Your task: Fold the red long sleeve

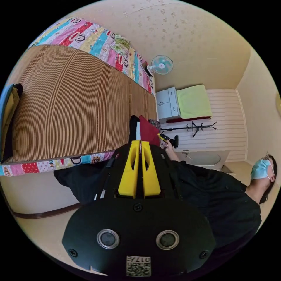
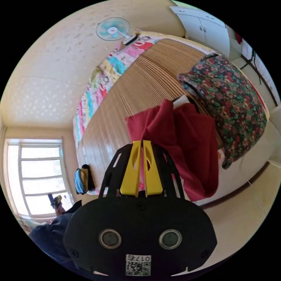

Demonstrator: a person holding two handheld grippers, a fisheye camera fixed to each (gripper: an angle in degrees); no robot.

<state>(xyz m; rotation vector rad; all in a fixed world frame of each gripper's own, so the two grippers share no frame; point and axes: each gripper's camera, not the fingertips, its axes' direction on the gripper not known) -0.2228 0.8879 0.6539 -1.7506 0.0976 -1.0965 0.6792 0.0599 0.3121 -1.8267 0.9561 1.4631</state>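
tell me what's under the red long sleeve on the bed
The red long sleeve lies bunched on the striped slatted mat, its lower part hanging over the bed edge. A white bit peeks out at its top; whatever else lies beneath is covered.

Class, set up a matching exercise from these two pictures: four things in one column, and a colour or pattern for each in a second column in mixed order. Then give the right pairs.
Things:
1. long sleeve
2. fan
3. mat on the bed
4. garment beside the long sleeve

Colours or patterns:
A. brown stripes
B. dark floral print
C. plain red
D. pale blue

Pairs: 1-C, 2-D, 3-A, 4-B
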